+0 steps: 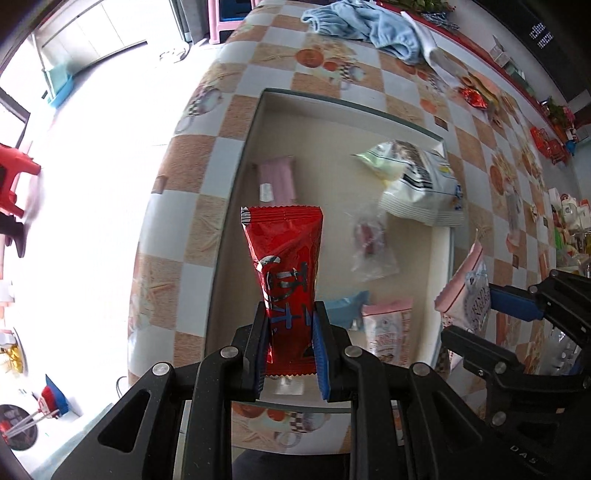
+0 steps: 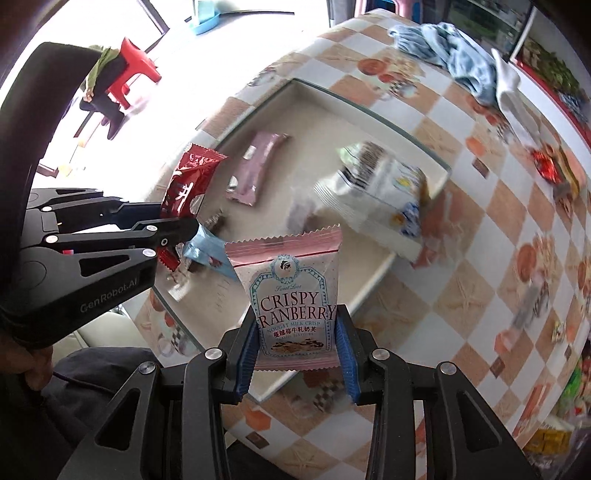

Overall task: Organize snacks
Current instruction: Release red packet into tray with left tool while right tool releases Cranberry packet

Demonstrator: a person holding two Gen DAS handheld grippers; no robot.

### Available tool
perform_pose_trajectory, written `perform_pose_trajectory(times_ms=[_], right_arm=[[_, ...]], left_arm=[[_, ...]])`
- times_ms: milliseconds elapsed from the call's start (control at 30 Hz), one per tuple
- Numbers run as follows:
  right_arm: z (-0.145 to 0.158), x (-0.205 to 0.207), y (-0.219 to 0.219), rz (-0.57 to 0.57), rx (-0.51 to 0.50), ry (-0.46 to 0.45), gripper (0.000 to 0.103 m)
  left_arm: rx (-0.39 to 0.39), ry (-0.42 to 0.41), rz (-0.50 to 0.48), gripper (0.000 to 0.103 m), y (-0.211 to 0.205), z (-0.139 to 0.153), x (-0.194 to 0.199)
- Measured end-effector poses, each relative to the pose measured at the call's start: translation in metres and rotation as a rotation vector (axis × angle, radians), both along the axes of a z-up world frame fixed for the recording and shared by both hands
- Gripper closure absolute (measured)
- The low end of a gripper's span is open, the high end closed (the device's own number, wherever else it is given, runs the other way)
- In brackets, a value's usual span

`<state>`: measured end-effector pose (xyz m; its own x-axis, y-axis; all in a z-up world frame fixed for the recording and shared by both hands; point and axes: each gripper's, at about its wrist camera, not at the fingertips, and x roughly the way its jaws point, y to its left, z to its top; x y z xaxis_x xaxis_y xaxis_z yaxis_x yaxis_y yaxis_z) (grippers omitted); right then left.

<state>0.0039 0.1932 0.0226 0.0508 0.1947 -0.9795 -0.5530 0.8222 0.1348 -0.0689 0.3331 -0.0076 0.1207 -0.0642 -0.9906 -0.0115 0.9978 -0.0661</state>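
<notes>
My left gripper (image 1: 290, 314) is shut on the lower part of a red snack packet (image 1: 284, 266), which stands upright over a cream tray (image 1: 236, 177). My right gripper (image 2: 295, 321) is shut on a pink Crispy Cranberry packet (image 2: 291, 295) above the tray's near corner (image 2: 373, 110). In the tray lie a pink bar (image 1: 277, 177), a white and green bag (image 1: 417, 181), a clear-wrapped sweet (image 1: 369, 240), a blue packet (image 1: 343, 306) and another pink cranberry packet (image 1: 388, 332). Each gripper shows in the other's view: the right gripper (image 1: 476, 317) to the right, the left gripper (image 2: 177, 219) to the left.
The tray rests on a table with a chequered orange and white cloth (image 1: 192, 155). A blue cloth (image 1: 369, 22) lies at the far end. Loose snacks (image 1: 472, 96) are scattered along the table's right side. A red stool (image 1: 14, 173) stands on the floor to the left.
</notes>
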Motion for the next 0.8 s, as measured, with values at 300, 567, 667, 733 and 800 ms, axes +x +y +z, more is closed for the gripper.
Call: perform_pose_trajectory(times_ms=[300,567,667,733,800], right_arm=[[-0.01,0.001,0.029,0.036,-0.048,0.019,0.063],[-0.004,0.008,0.037,0.004,-0.059,-0.007,0.063],[-0.001,0.012,0.036,-0.02,-0.06,-0.023,0.06],[-0.001,0.013,0.033,-0.042,-0.062,-0.022,0.041],[0.0,0.013,0.03,-0.06,-0.057,-0.026,0.026]], left_arm=[[-0.017,0.035,-0.027,0.079,0.013,-0.011,0.001],[-0.038,0.017,-0.05,0.079,0.014,-0.008,0.009],[-0.042,0.025,-0.058,0.074,0.012,-0.009,0.012],[-0.053,0.026,-0.061,0.062,0.011,-0.009,0.013],[-0.048,0.016,-0.062,0.047,0.009,-0.007,0.014]])
